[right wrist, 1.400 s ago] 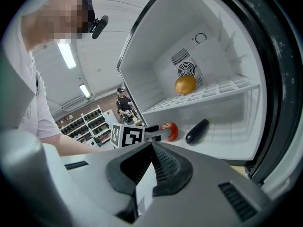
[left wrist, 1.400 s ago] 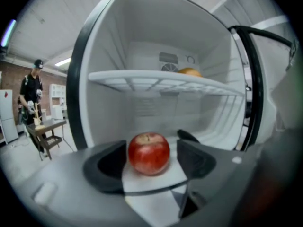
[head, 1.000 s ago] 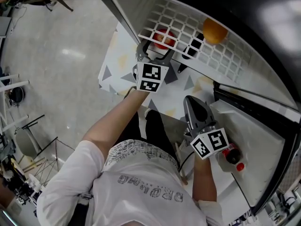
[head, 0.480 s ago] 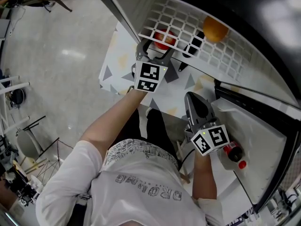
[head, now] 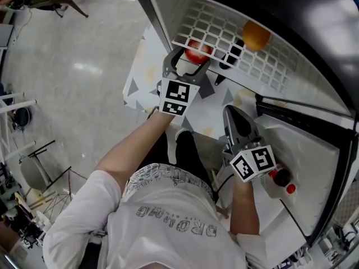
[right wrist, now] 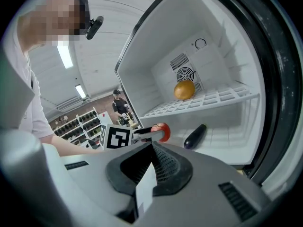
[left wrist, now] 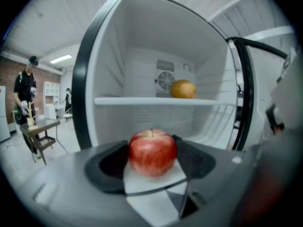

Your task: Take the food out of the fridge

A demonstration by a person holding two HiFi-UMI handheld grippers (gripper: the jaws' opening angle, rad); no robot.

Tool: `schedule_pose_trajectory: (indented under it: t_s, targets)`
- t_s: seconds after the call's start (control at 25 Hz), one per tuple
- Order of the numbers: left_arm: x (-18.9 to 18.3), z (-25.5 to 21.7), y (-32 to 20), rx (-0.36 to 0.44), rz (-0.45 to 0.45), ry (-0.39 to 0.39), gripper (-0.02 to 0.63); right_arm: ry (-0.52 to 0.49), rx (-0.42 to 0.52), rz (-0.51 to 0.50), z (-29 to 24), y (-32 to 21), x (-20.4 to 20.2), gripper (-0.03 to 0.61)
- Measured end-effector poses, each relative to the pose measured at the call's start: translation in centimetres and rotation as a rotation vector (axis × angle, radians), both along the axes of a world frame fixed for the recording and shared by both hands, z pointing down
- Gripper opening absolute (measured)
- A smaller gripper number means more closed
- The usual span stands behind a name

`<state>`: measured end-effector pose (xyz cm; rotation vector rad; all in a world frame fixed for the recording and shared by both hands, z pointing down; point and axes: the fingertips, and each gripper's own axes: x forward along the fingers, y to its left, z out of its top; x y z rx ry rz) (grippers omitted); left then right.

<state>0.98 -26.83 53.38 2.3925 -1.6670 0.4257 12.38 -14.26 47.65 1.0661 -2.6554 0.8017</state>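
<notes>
A red apple (head: pixel 197 50) sits between the jaws of my left gripper (head: pixel 188 58) at the front edge of the fridge's wire shelf (head: pixel 224 27). In the left gripper view the apple (left wrist: pixel 152 151) fills the gap, and the jaws have just been closing on it; both pads touch its sides. An orange (head: pixel 256 36) rests on the wire shelf, and a dark eggplant (head: pixel 230 55) lies on the fridge floor below. My right gripper (head: pixel 233 116) hangs in front of the fridge, shut and holding nothing.
The open fridge door (head: pixel 314 167) stands at the right with a red-capped bottle (head: pixel 280 181) in its rack. A table with a patterned cloth (head: pixel 140 77) stands under the left gripper. People and furniture are far off on the shop floor.
The left gripper has closed on the apple and risen slightly with it towards the shelf's front edge. The right gripper has hardly moved.
</notes>
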Motion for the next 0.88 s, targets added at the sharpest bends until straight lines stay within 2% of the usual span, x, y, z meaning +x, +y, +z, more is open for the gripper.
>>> schedule_pose_trajectory:
  t_s: [0.44, 0.88]
  targets:
    - [-0.3, -2.6, 2.6, 0.01, 0.022, 0.017, 0.327, 0.007, 0.044, 0.009, -2.6, 0.1, -0.6, -0.008]
    - [-1.0, -5.7, 5.0, 0.017, 0.086, 0.027, 0.327, 0.003, 0.081, 0.048, -5.0, 0.1, -1.1, -0.008]
